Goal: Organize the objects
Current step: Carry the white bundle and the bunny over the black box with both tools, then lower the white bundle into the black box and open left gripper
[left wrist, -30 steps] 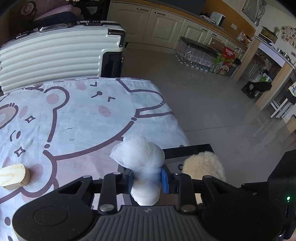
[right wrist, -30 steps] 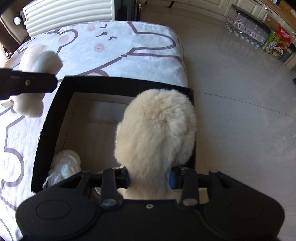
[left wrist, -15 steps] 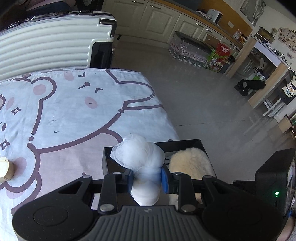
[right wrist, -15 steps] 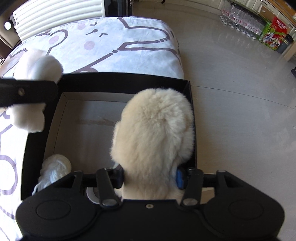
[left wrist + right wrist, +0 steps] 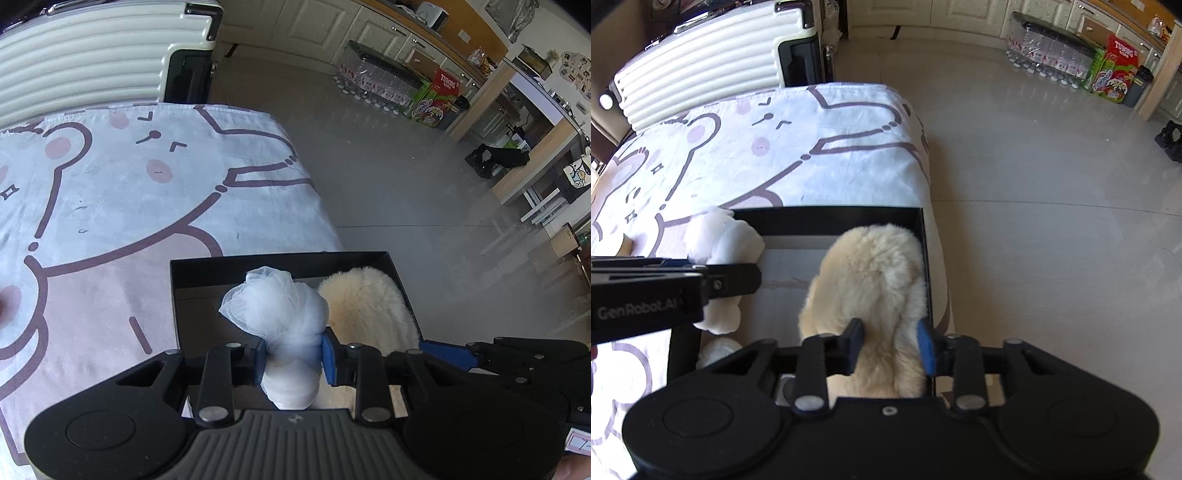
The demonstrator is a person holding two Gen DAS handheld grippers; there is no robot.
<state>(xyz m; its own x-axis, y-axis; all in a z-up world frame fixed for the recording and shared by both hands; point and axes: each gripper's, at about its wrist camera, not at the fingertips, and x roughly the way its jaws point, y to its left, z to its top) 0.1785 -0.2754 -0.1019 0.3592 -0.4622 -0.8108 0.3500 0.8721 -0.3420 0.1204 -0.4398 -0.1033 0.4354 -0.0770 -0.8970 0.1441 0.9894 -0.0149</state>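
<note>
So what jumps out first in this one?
A fluffy cream furry thing fills the right side of the black box, between the closing jaws of the right hand-held gripper. Beside it, the left hand-held gripper pinches a white mesh puff over the box.

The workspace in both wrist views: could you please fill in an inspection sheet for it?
Surface: table under a bear-print cloth.
Job's things: open black box at the table's edge; cream fluffy item inside it along its right wall; another white mesh ball in its near left corner.
Clutter: small wooden piece on the cloth.
Grippers: left gripper shut on a white mesh ball above the box; right gripper closing, jaws astride the fluffy item.
Cables: nothing seen.
Surroundings: white suitcase, bottle packs, kitchen cabinets.
</note>
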